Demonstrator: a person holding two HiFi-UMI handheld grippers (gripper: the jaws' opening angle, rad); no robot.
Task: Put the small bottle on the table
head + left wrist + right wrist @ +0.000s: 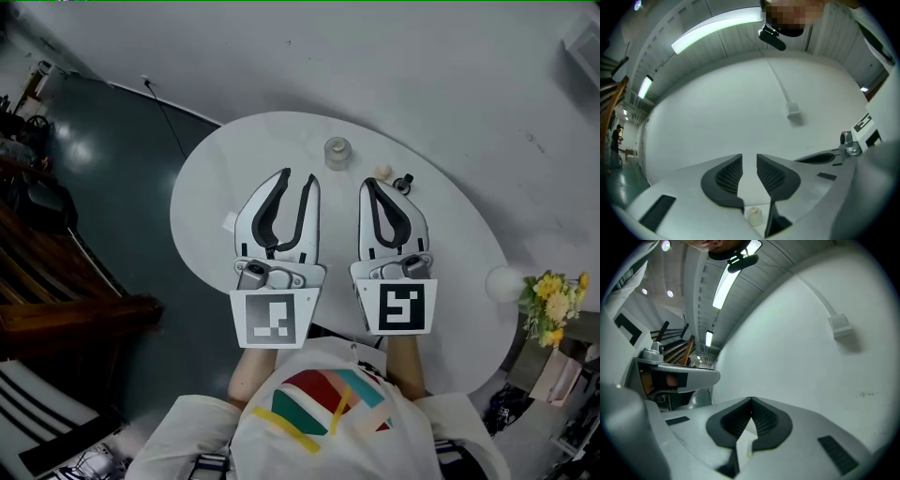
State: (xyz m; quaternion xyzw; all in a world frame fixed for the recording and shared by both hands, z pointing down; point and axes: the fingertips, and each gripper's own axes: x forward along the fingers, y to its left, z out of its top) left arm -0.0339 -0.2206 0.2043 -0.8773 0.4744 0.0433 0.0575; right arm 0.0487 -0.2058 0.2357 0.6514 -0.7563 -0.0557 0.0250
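Note:
A small clear bottle [337,152] with a pale cap stands upright on the far side of the round white table [206,206]. My left gripper [298,178] hovers just short of it, a little to its left, with a narrow gap between its tips and nothing in that gap. In the left gripper view the bottle [754,215] shows low down through the slot behind the left gripper [749,157]. My right gripper [370,185] sits beside it, to the bottle's right, shut with its tips touching and empty. In its own view the right gripper [751,401] also shows its tips meeting.
A small beige ball [382,172] and a small black piece [405,182] lie on the table just past the right gripper. Yellow flowers [553,300] and a white round thing [503,281] stand at the table's right edge. Dark wooden furniture [56,281] stands on the left.

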